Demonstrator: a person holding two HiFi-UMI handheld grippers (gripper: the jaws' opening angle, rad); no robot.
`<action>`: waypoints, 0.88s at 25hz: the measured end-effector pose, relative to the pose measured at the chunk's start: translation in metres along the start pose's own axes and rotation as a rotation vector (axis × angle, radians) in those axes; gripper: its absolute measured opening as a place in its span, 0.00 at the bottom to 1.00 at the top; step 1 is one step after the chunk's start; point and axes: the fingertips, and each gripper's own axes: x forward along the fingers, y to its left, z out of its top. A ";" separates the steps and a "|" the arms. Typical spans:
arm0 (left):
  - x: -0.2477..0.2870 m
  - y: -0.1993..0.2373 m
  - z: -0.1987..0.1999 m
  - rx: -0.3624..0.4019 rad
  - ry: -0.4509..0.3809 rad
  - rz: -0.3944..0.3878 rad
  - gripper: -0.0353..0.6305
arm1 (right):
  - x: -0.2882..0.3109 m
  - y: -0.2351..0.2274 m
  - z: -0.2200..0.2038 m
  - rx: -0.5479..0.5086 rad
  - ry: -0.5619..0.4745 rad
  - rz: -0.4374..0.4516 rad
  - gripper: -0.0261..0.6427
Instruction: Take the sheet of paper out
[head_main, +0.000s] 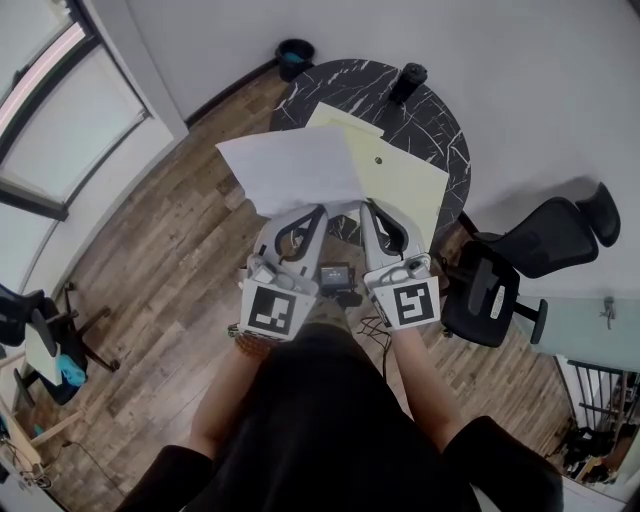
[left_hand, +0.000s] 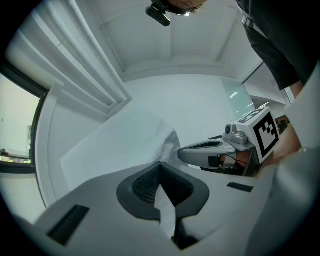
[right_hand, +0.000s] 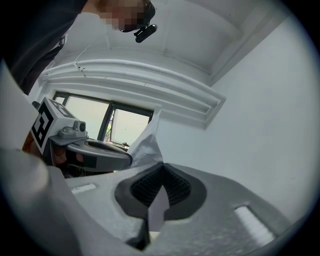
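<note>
Wood plank floor (head_main: 150, 260) fills most of the head view. Next biggest is the round black marble table (head_main: 440, 130) right ahead of you, with a black office chair (head_main: 520, 260) off to its right. A pale yellow envelope (head_main: 405, 185) lies flat on the table, and I can't tell whether anything is inside it. The sheet of paper (head_main: 290, 170) is out of the envelope and held up over the table's near-left edge. In the head view it covers the envelope's left side.

You've got both grippers pushed out in front of you, side by side and pointing level. Their tips are nearly together and the marker cubes (head_main: 275, 310) sit back toward your body.

Your left gripper (head_main: 318, 212) is clamped on the sheet's near edge — in the left gripper view its jaws are pressed tight, with a strip of white paper poking back between the pads. Your right gripper (head_main: 370, 208) is the same deal: jaws squeezed together on that same edge, just beside the left one. The paper crumples up between the two tips.

Smaller stuff: a dark bin (head_main: 295, 52) sits on the floor by the wall beyond the table — contents not visible. A black cylinder (head_main: 408, 80) stands upright on the table's far edge.
</note>
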 end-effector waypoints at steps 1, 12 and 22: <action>0.000 0.001 0.000 -0.002 0.000 0.002 0.04 | 0.000 0.001 0.000 -0.002 0.002 0.002 0.03; 0.005 0.000 -0.001 -0.010 0.005 -0.003 0.04 | -0.003 -0.003 -0.002 -0.008 0.004 0.002 0.03; 0.012 -0.003 -0.004 -0.009 0.019 -0.009 0.04 | -0.005 -0.008 -0.009 0.016 0.022 0.015 0.03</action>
